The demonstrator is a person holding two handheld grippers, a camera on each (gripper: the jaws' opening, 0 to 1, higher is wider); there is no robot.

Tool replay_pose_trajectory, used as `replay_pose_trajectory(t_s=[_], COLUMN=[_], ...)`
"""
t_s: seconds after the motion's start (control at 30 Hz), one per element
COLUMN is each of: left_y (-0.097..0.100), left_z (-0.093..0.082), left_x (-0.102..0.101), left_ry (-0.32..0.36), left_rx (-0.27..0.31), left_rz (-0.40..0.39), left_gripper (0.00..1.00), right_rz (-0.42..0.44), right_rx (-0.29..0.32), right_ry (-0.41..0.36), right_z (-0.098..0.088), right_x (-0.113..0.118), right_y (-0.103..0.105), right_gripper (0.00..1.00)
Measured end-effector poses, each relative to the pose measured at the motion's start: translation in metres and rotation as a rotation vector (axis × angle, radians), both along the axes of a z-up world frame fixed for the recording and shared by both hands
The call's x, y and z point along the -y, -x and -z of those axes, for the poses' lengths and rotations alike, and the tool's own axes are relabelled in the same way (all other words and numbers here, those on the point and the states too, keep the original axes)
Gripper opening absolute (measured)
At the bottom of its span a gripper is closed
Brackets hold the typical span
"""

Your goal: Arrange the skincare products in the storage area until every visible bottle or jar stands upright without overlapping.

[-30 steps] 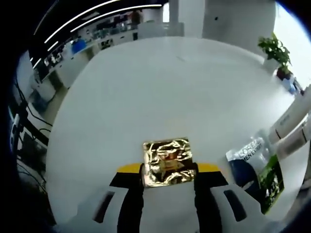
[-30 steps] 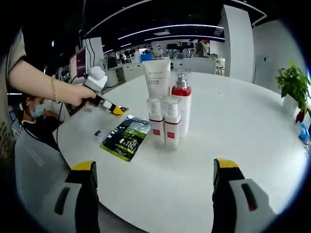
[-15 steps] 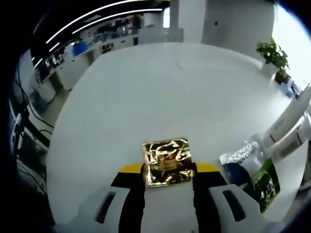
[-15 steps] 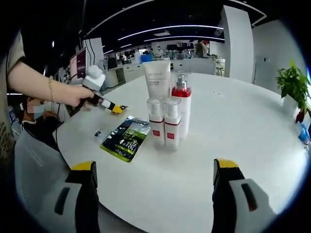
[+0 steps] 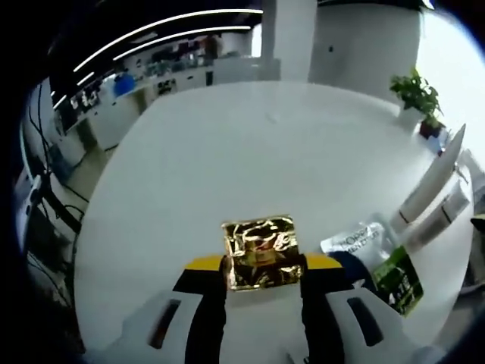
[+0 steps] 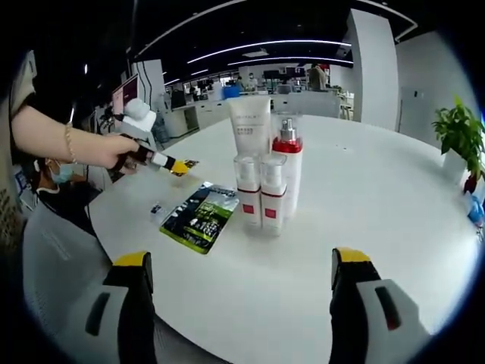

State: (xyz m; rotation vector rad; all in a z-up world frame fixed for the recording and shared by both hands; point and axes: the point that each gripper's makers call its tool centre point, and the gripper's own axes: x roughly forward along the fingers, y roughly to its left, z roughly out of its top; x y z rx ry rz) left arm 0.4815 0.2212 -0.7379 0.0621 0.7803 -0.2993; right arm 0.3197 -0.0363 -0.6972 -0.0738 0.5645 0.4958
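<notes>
Bottles (image 6: 267,178) stand upright in a tight cluster near the middle of the white table (image 6: 379,197) in the right gripper view: a tall white tube (image 6: 251,130) at the back, a red-capped pump bottle (image 6: 289,171) beside it, and two small white bottles with red labels in front, touching or nearly touching. In the left gripper view the tube (image 5: 433,176) and one bottle show at the right edge, tilted by the camera roll.

Gold sachet (image 5: 261,252) sits clamped between the left gripper (image 5: 261,265) jaws, above the table surface. From the right gripper view the same gripper (image 6: 176,166) is held by a hand (image 6: 114,150) off to the left of the cluster, sachet at its yellow tip.

Dark green and black packet (image 6: 198,215) lies flat on the table just left of the bottles; also seen at (image 5: 379,262).

Right gripper (image 6: 239,303) jaws are spread wide, nothing between them, well apart from the bottles.

A potted plant (image 6: 457,133) is at the far right.
</notes>
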Motion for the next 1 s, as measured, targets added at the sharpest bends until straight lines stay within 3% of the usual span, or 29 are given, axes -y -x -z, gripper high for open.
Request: replay_pose_trajectory(t_s=[0.47,0.63,1.0], left_y=[0.025,0.043,0.072], left_z=[-0.025,-0.036,-0.051], left_x=[0.012,0.020,0.027], left_ry=[0.058,0.092,0.097], left_rx=[0.057,0.079,0.126], left_rz=[0.013,0.019,0.057], left_gripper=[0.35,0.35,0.35], right_rz=[-0.002,-0.012,-0.046], right_rx=[0.007,0.006,0.011], right_ry=[-0.003,-0.003,-0.012], right_z=[-0.002,-0.003,-0.007], right_x=[0.000,-0.002,-0.010], right_y=[0.000,0.001,0.004], right_gripper=[0.95,0.91,0.83])
